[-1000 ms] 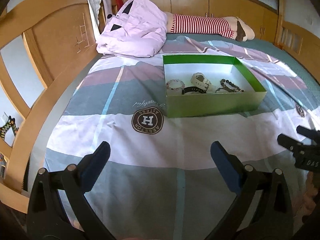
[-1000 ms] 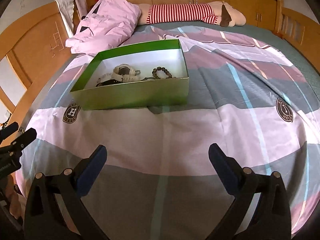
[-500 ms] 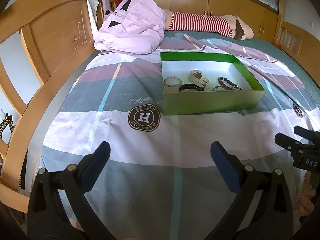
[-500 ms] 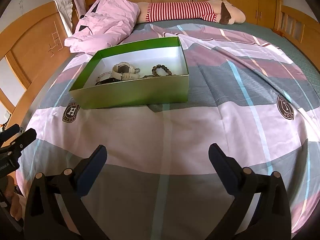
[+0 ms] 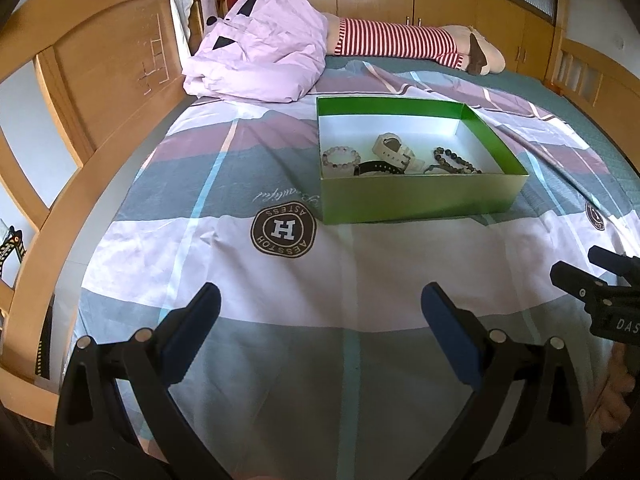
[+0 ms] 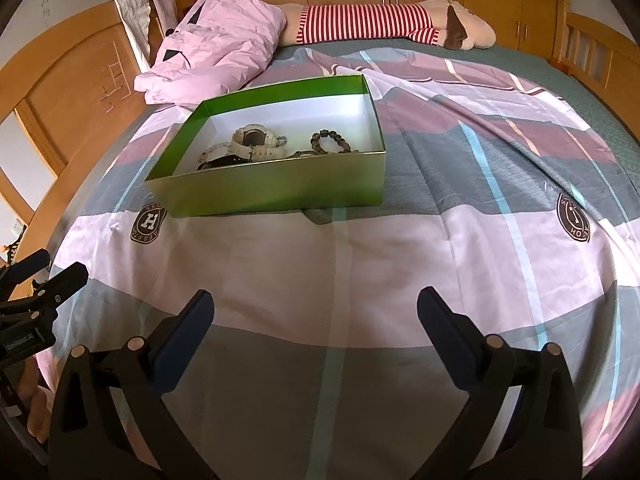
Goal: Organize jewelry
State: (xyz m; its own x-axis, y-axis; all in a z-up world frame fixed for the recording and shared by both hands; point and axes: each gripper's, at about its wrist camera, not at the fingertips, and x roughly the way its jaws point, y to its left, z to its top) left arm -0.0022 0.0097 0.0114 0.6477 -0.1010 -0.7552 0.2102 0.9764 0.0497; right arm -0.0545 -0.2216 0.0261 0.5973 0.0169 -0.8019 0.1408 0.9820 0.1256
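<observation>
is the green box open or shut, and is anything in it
Open: the green box has no lid, and a white watch and bead bracelets lie on its white floor.

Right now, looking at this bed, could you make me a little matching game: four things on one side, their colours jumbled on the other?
Things:
1. box
2. watch
3. folded quilt
4. plush toy's shirt

Colours:
A. red and white stripes
B. pale lilac
C. green outside, white inside
D. cream

Pairs: 1-C, 2-D, 3-B, 4-A
</observation>
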